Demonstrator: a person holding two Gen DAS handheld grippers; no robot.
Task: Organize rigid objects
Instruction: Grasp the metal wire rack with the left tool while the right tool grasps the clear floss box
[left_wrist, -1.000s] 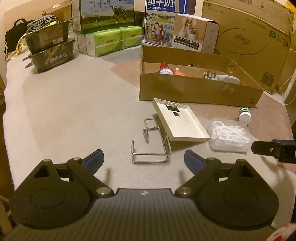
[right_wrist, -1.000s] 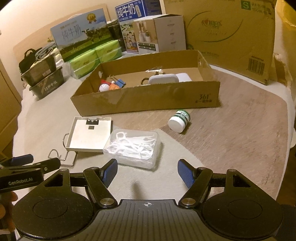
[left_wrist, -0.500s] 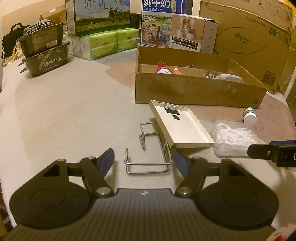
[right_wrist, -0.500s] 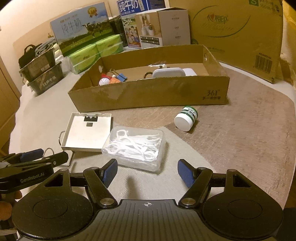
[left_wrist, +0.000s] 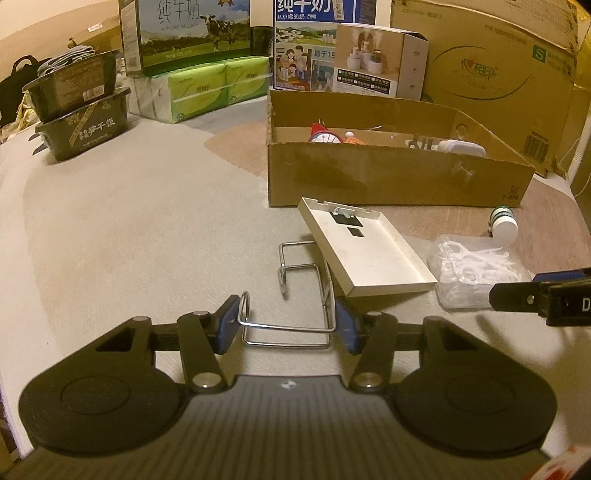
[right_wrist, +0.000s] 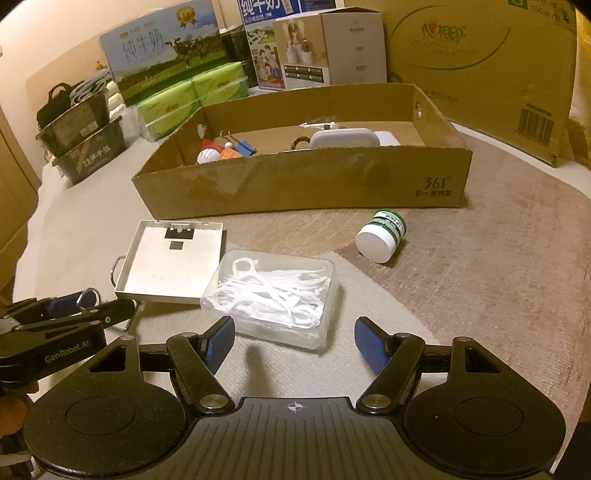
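1. Left gripper was low over the pale cloth-covered surface, jaws closing around the near end of a wire rack; the blue pads stood at the rack's two sides, at or just touching the wire. Firm grip could not be confirmed.
2. The wire rack lay on the surface, its far end tucked under the near-left corner of a shallow white metal tray.
3. The tray sat tilted, propped on the rack, just in front of the long cardboard box.
4. Right gripper hovered with jaws released and nothing between them, just short of a clear plastic case of floss picks.
5. The floss case lay touching or just beside the tray's right edge.
6. A small white jar with a green label lay on its side to the right, near the box's front wall, well apart from the floss case.
7. Inside the box: a red-and-white figurine, a blue binder clip, and a white lidded container.
8. Far behind: milk cartons, green tissue packs, and stacked dark food tubs at far left.
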